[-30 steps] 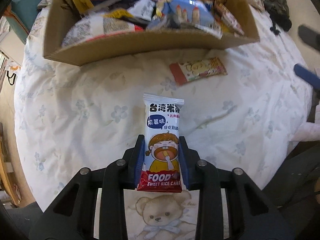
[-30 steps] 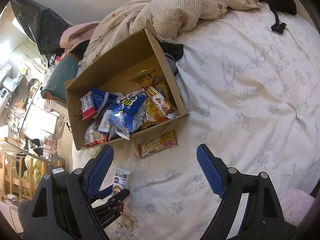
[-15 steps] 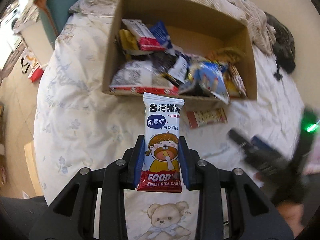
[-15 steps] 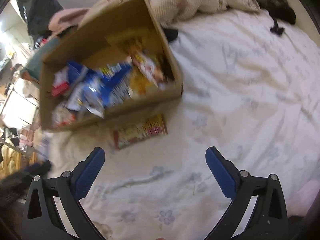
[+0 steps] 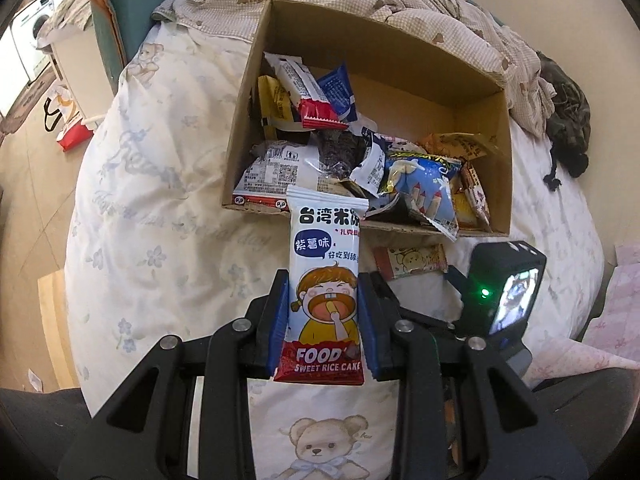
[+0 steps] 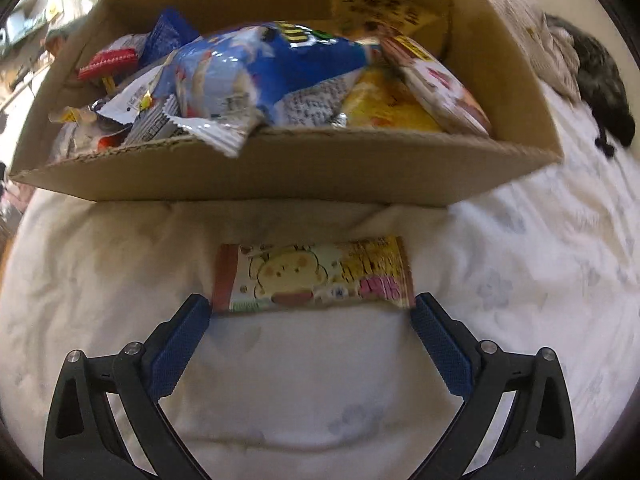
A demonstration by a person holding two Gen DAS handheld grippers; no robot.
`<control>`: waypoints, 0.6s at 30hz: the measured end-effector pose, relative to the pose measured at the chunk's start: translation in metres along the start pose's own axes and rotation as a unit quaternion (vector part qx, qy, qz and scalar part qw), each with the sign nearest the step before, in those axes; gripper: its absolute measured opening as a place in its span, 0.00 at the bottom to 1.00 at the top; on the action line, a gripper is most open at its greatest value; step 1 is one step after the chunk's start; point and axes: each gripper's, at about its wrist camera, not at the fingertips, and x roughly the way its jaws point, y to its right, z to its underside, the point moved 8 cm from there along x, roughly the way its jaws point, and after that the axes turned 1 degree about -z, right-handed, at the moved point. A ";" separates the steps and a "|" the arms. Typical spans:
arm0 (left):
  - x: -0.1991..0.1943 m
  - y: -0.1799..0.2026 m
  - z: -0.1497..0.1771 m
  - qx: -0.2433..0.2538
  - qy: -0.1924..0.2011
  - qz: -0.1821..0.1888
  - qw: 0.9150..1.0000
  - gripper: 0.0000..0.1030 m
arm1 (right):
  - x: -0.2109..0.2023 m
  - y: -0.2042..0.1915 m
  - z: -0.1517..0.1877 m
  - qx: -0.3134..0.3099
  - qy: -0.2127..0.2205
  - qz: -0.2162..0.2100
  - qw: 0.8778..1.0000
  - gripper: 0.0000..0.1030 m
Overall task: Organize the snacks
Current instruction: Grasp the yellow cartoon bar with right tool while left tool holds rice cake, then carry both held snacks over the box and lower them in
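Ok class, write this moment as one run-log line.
left gripper: shut on rice cake packet | right gripper: open, near loose snack packet | cardboard box: holds snacks

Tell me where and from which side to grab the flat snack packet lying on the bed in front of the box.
Probably across its short ends, coming down from above. The flat snack packet lies flat and lengthwise just in front of the cardboard box, and the open right gripper already has a fingertip near each end; the bedding gives underneath.
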 end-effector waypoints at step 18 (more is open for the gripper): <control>0.010 -0.004 0.001 0.001 -0.005 -0.018 1.000 0.27 | -0.017 -0.007 -0.010 0.006 0.023 -0.013 1.000 0.68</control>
